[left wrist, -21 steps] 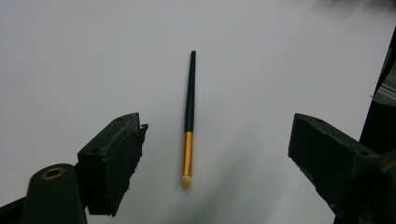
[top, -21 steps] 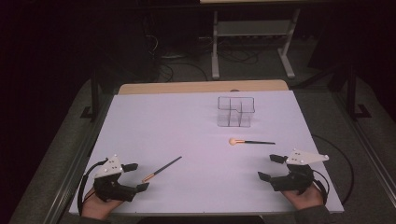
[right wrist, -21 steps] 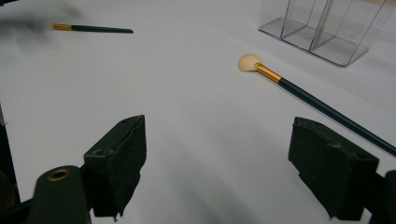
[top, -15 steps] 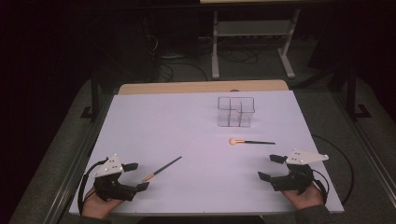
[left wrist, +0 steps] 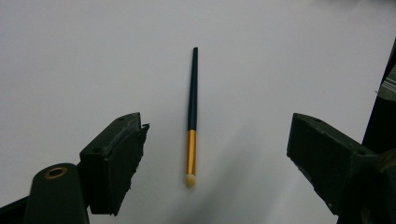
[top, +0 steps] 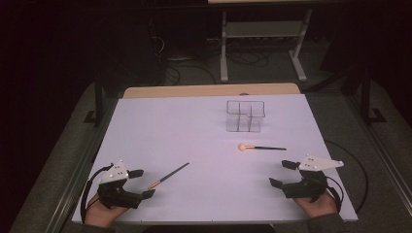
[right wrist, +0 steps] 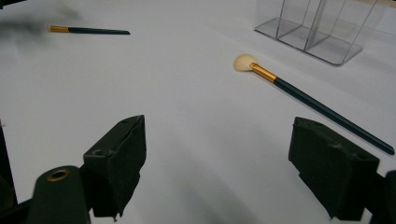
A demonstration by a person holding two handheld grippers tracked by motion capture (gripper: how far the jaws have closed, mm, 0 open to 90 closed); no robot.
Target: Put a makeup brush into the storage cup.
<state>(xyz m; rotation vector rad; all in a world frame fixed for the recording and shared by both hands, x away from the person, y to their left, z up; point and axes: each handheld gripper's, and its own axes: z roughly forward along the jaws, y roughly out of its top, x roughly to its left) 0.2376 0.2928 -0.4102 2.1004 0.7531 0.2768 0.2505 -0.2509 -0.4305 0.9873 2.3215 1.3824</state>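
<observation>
Brushes (top: 168, 175) (top: 261, 147) lie unobstructed before both spread claws (top: 139, 183) (top: 283, 173), organizer (top: 245, 116) beyond.

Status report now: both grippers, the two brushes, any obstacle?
Left gripper open, empty. Right gripper open, empty. Thin brush lies before left jaws; fan brush flat near clear organizer. Nothing between.

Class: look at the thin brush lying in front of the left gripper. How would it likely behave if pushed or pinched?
The thin brush looks stiff and light: a slim straight handle. Its round shaft probably rolls if nudged sideways. Lying flat on the table, it leaves little height to pinch.
</observation>
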